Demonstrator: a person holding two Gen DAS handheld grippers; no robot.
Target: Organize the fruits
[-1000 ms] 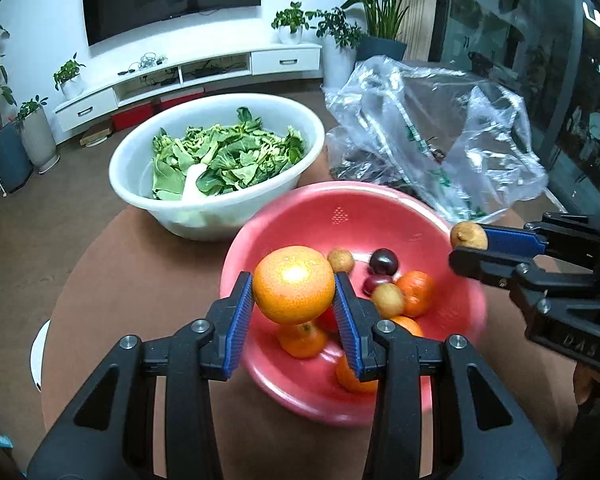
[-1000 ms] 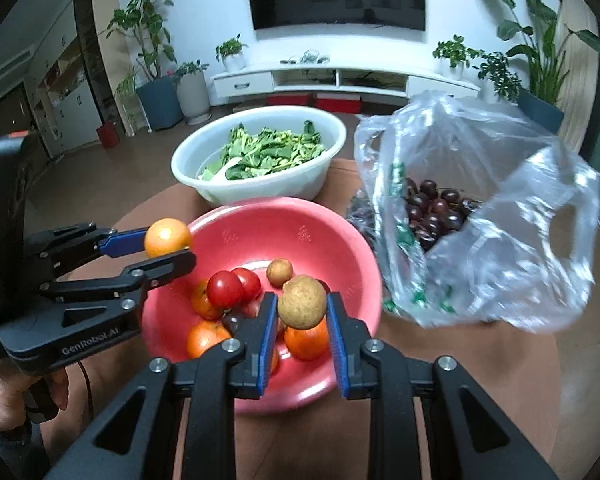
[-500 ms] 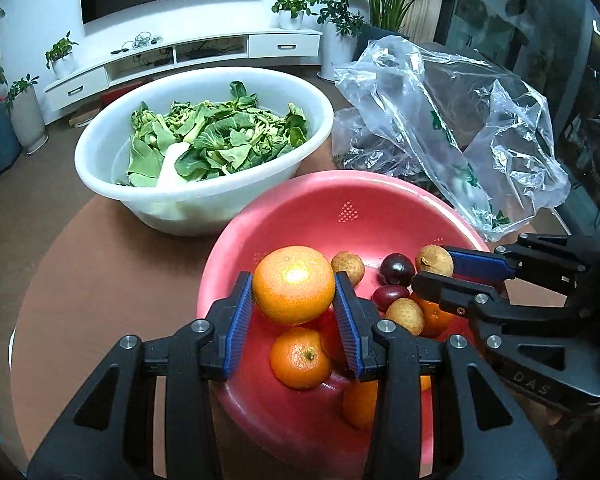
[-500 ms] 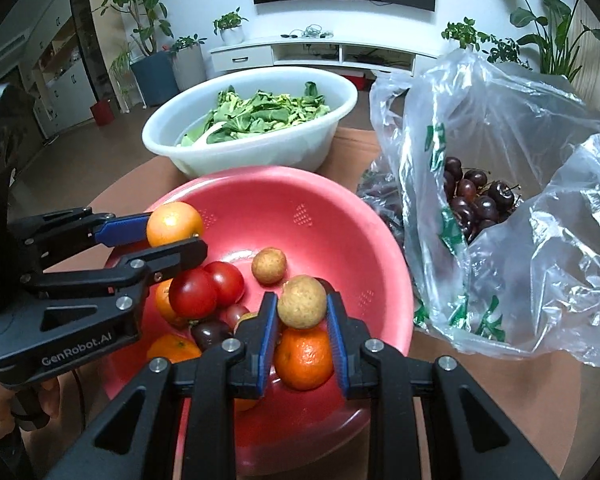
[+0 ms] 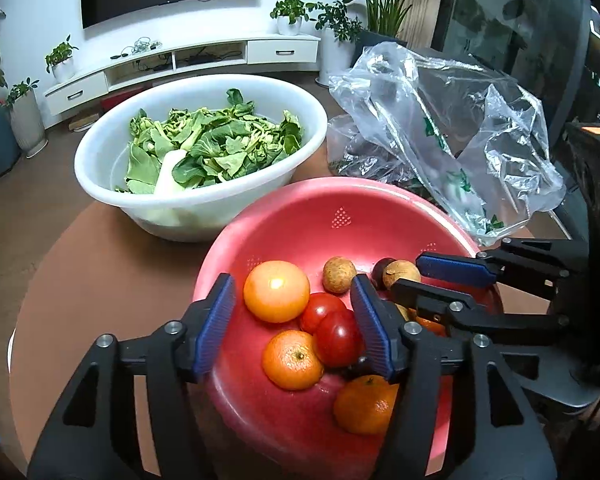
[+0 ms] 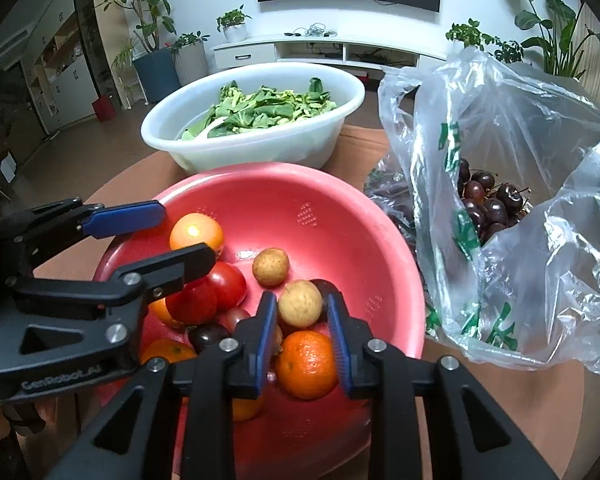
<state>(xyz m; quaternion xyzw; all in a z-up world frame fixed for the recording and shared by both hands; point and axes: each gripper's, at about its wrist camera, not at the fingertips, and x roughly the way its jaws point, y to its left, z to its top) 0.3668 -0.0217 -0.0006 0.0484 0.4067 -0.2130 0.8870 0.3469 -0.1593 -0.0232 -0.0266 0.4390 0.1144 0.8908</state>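
left wrist view is showing the left hand-held gripper (image 5: 292, 312) hanging over the near left part of the red bowl (image 5: 340, 204), its jaws opening, the blue pads standing clear of the large orange (image 5: 276, 291) that is sitting between them among the other fruit. two red tomatoes (image 5: 332, 330) and a smaller orange (image 5: 293, 359) are lying just right of and below it. behind, toward the far edge of the round brown surface (image 5: 100, 280), a white basin (image 5: 112, 160) is holding leafy greens (image 5: 212, 148).

right wrist view is showing the right hand-held gripper (image 6: 300, 316) nearly closed, clamping a small tan round fruit (image 6: 300, 303) between its pads above the bowl's near right part, over another orange (image 6: 306, 364). a second tan fruit (image 6: 271, 266) is resting on the bowl floor just beyond. toward the right edge of the surface a clear plastic bag (image 6: 540, 240) is lying open, with dark cherries (image 6: 488, 200) showing inside.
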